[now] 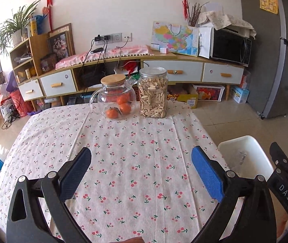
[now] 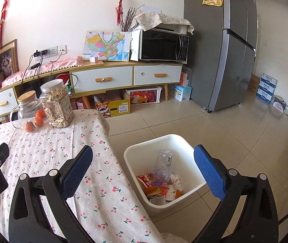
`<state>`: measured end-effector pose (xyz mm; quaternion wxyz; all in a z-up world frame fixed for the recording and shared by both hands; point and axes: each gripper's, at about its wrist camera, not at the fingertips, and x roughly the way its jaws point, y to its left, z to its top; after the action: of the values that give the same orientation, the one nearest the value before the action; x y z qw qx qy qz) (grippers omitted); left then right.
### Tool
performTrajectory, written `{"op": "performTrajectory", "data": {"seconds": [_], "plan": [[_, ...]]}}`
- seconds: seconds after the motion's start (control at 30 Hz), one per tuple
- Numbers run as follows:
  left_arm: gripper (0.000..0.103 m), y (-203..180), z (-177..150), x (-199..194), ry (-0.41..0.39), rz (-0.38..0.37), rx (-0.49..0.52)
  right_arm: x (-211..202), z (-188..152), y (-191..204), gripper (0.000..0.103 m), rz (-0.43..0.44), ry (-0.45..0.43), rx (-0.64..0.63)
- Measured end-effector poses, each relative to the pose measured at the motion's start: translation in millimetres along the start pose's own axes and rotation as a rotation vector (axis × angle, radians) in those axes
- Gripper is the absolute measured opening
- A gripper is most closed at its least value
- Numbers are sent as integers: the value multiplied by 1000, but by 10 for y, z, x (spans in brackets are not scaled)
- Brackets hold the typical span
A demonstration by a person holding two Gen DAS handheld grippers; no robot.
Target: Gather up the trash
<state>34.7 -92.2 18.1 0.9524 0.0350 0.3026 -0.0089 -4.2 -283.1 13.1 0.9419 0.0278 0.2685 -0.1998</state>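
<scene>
The white bin [image 2: 160,174] of wrappers and a crushed clear bottle [image 2: 162,166] stood on the floor just right of the table — below the right gripper [image 2: 144,174], the nearer of the two, jaws wide and empty. The left gripper [image 1: 141,174], equally wide and empty, hung over the cherry-print tablecloth [image 1: 123,141], bare of litter. Far off — a glass teapot [image 1: 113,99], a seed jar [image 1: 153,93], a sideboard [image 1: 123,60], a fridge [image 2: 224,50].
</scene>
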Motion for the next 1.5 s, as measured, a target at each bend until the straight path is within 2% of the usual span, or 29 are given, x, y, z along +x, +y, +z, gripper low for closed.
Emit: {"op": "performTrajectory", "data": {"seconds": [0.13, 0.3, 0.53, 0.73, 1.5], "plan": [[96, -17, -6, 51, 28, 0, 15, -8, -14, 63, 96, 1, -12, -16], [96, 46, 9, 116, 92, -59, -27, -31, -6, 62, 96, 21, -21, -9], [96, 0, -2, 82, 84, -63, -14, -65, -2, 63, 96, 22, -36, -25], [96, 50, 1, 99, 103, -85, -44, -83, -11, 88, 96, 21, -49, -47], [96, 113, -2, 168, 132, -88, -71, -49, -35, 151, 96, 40, -31, -59]]}}
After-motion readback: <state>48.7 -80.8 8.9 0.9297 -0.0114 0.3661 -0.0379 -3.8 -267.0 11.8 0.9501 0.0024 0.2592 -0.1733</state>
